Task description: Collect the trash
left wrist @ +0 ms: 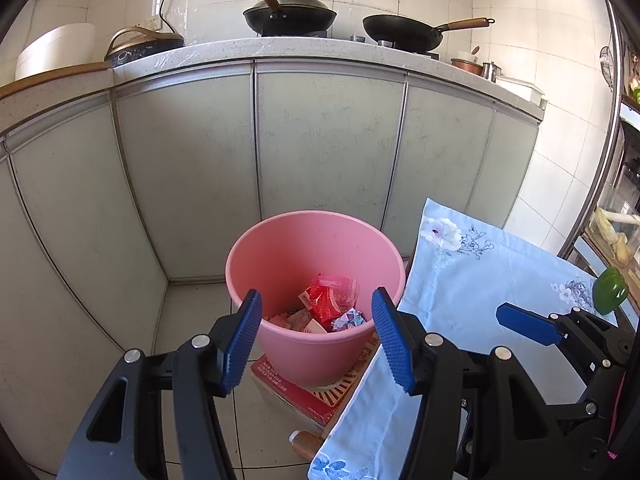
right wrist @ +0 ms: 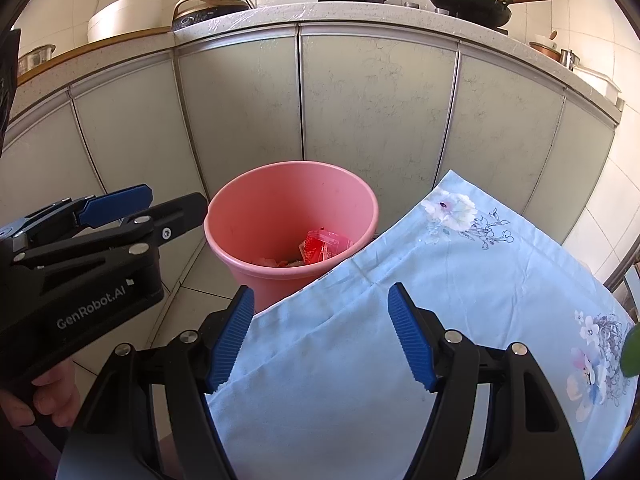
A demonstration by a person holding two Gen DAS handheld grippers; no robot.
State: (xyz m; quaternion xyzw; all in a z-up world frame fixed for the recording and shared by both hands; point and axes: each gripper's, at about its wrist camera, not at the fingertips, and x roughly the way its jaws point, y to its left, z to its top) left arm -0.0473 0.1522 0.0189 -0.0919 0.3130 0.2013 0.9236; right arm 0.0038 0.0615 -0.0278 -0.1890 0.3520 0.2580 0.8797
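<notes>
A pink bucket (left wrist: 316, 264) stands on the floor against the grey cabinets and holds red wrappers (left wrist: 330, 300) and a small crumpled paper (left wrist: 350, 318). It also shows in the right wrist view (right wrist: 292, 208), with the wrappers (right wrist: 324, 246) inside. My left gripper (left wrist: 316, 336) is open and empty, just above the bucket's near rim. My right gripper (right wrist: 322, 336) is open and empty over the light blue floral cloth (right wrist: 440, 320). The right gripper's blue finger (left wrist: 528, 324) shows over the cloth (left wrist: 480, 280) in the left wrist view. The left gripper (right wrist: 140, 208) shows at the left of the right wrist view.
The bucket sits on a red cardboard box (left wrist: 304, 396). A small brown bottle (left wrist: 306, 442) lies on the floor by the cloth's hanging edge. A green pepper (left wrist: 610, 290) rests at the cloth's right side. Pans (left wrist: 290, 14) stand on the counter above the cabinets (left wrist: 328, 136).
</notes>
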